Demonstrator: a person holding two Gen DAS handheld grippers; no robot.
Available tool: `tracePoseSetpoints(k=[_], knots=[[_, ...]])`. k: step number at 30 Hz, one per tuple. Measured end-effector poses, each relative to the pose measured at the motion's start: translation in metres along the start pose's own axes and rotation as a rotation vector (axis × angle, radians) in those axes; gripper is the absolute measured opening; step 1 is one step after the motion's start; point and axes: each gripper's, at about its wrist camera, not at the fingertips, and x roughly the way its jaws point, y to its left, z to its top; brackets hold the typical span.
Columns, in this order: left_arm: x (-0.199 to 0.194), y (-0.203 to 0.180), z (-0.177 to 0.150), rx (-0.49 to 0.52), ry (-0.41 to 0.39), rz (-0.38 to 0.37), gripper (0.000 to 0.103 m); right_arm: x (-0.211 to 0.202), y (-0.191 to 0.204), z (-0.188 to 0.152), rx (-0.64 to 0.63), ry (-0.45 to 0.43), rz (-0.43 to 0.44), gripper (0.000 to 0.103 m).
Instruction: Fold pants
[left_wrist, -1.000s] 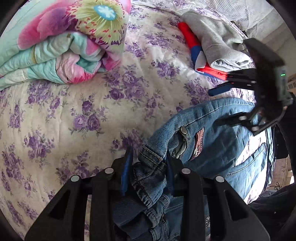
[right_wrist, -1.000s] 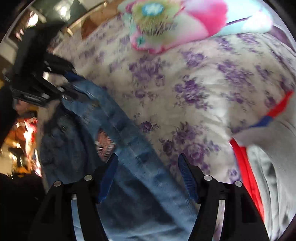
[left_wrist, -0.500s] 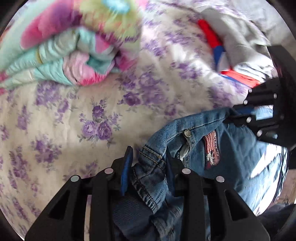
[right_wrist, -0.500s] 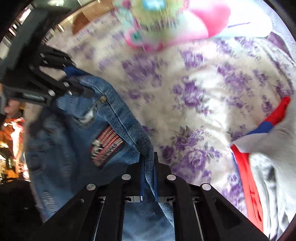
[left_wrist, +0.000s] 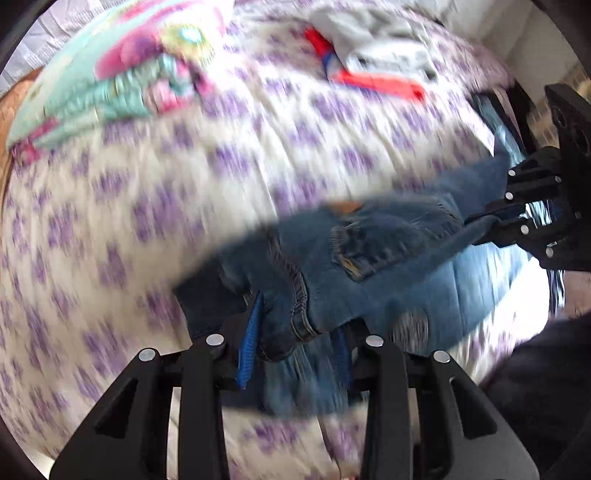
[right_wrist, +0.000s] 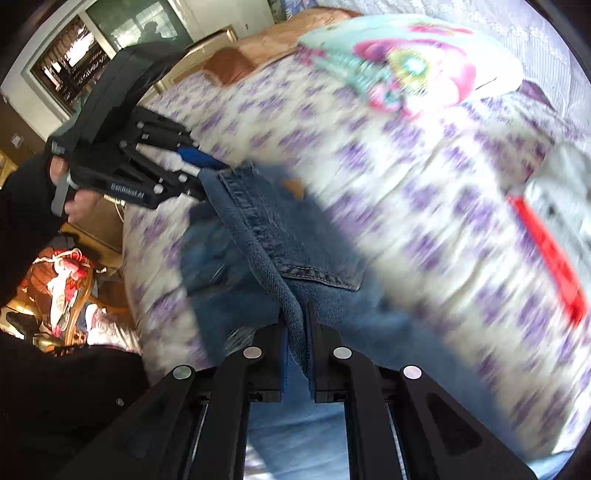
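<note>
Jeans (left_wrist: 373, 254) stretched between both tongs — left tongs (left_wrist: 295, 350) and right tongs (right_wrist: 297, 347) each clamped on waistband.

Blue denim pants (left_wrist: 373, 254) — waistband stretched taut, back pocket showing, raised above floral bedspread

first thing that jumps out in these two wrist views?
The blue jeans, stretched by the waistband between the two tools above the purple-flowered bedspread. The left hand-held gripper and right hand-held gripper are each clamped on the denim. Behind, a bright floral quilt sits folded on the bed.
</note>
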Motion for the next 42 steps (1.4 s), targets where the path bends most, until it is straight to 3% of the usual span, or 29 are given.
tracePoseSetpoints(k=[4,7,11,14,15,17,20,23,25,26,28,30,33,34,37,38,39,42], knots=[[0.018,-0.004,-0.039,-0.007,0.051,-0.002,0.032,0.039,0.029,-0.035,0.062,0.057,0.035,0.009],[0.027,-0.012,-0.053,0.018,0.054,0.031,0.032,0.062,0.04,-0.049,0.089,0.079,0.007,0.009],[0.032,-0.022,-0.065,0.07,0.068,0.075,0.037,0.079,0.031,-0.065,0.184,0.093,0.012,0.009],[0.016,-0.026,-0.081,0.088,0.065,0.066,0.045,0.079,0.031,-0.068,0.201,0.094,0.015,0.009],[0.01,-0.025,-0.087,0.084,0.065,0.066,0.059,0.078,0.031,-0.069,0.199,0.096,0.013,0.009],[-0.002,-0.02,-0.101,0.053,0.064,0.053,0.065,0.075,0.031,-0.069,0.194,0.089,0.015,0.009],[-0.025,-0.014,-0.107,-0.031,0.006,0.011,0.065,0.073,0.035,-0.067,0.162,0.087,0.007,0.009],[-0.047,-0.024,-0.095,-0.113,-0.131,-0.11,0.065,0.074,0.039,-0.066,0.126,0.09,0.009,0.009],[-0.047,-0.032,-0.08,-0.177,-0.19,-0.149,0.082,0.074,0.04,-0.066,0.127,0.093,0.016,0.009],[-0.039,-0.034,-0.071,-0.242,-0.219,-0.199,0.084,0.075,0.038,-0.067,0.13,0.092,0.016,0.009],[-0.013,-0.038,-0.057,-0.329,-0.21,-0.216,0.084,0.079,0.038,-0.069,0.144,0.089,0.014,0.013],[0.025,-0.036,-0.05,-0.415,-0.119,-0.2,0.079,0.08,0.039,-0.072,0.148,0.078,0.001,0.013],[0.071,-0.039,-0.06,-0.459,0.041,-0.024,0.049,0.073,0.045,-0.077,0.152,0.082,0.015,0.022],[0.074,-0.04,-0.064,-0.473,0.043,-0.009,0.049,0.068,0.047,-0.078,0.16,0.088,0.031,0.026],[0.07,-0.049,-0.068,-0.48,0.034,0.026,0.049,0.054,0.049,-0.076,0.197,0.058,0.111,0.023],[0.071,-0.051,-0.068,-0.479,0.035,0.038,0.049,0.048,0.046,-0.073,0.212,0.025,0.111,0.018],[0.072,-0.052,-0.066,-0.479,0.036,0.046,0.049,0.046,0.044,-0.069,0.228,-0.002,0.105,0.006],[0.078,-0.052,-0.059,-0.502,0.047,0.061,0.049,0.067,0.036,-0.063,0.268,0.036,0.042,0.004]])
